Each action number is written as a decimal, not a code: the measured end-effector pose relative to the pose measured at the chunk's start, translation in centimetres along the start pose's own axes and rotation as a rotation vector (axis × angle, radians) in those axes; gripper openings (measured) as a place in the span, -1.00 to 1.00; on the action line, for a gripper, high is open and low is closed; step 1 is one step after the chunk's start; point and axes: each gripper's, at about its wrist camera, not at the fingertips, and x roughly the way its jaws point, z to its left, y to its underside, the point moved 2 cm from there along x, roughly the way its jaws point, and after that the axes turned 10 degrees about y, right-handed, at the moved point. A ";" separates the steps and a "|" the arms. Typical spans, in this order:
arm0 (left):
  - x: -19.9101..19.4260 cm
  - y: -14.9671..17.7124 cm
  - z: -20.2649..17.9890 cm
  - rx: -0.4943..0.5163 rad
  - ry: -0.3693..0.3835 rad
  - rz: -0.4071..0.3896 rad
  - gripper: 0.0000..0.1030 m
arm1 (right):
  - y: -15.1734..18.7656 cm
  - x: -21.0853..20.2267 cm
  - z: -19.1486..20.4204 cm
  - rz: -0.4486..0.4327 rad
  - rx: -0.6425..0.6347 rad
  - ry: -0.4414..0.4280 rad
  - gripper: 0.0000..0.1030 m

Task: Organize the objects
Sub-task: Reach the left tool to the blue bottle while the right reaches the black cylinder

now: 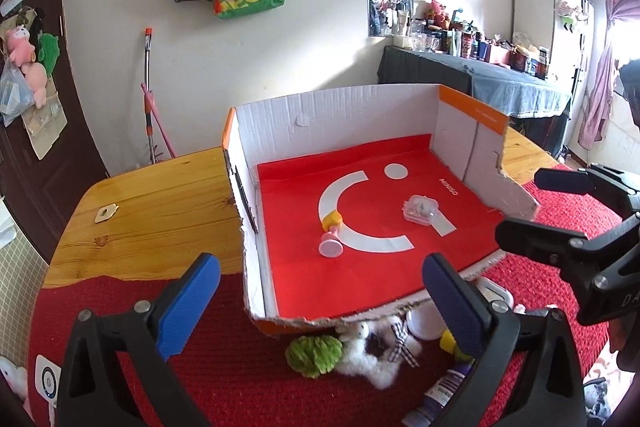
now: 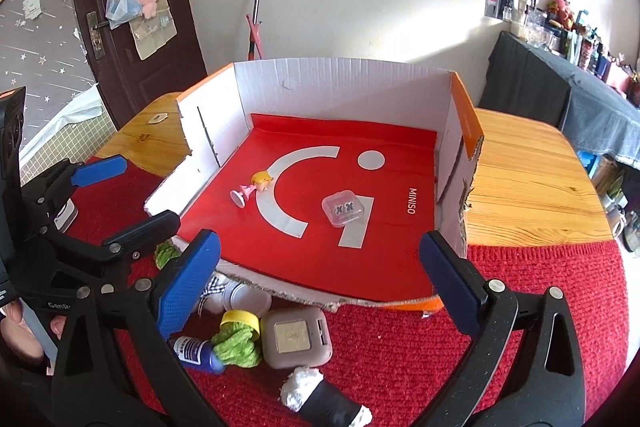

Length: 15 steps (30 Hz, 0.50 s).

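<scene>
Both tongs are held spread and empty before a torn cardboard box on a wooden table.

The left tongs (image 1: 316, 303) and right tongs (image 2: 320, 283) are seen released, with nothing between their blue pads. Inside the white-walled cardboard box (image 2: 340, 83), lined with a red sheet, a small pink-and-yellow toy figure (image 2: 250, 187) is laid on its side, well apart from a clear plastic case (image 2: 344, 209). On the red knitted mat (image 2: 500, 307) just before the box, a grey square device (image 2: 296, 339), a green fuzzy cloth (image 2: 236, 343), a blue bottle (image 2: 194, 349) and a yellow cap (image 2: 240, 317) are clustered together.
</scene>
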 end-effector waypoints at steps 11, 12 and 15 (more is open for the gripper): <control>-1.5 1.6 -1.2 -0.002 0.032 -0.001 1.00 | 1.8 -1.6 -0.1 -0.023 -0.003 0.025 0.97; -1.6 1.8 -1.2 -0.003 0.034 0.001 1.00 | 2.0 -1.7 -0.1 -0.023 -0.003 0.028 0.97; -1.7 2.4 -1.3 -0.010 0.040 0.009 1.00 | 2.6 -1.9 -0.2 -0.019 -0.002 0.028 0.97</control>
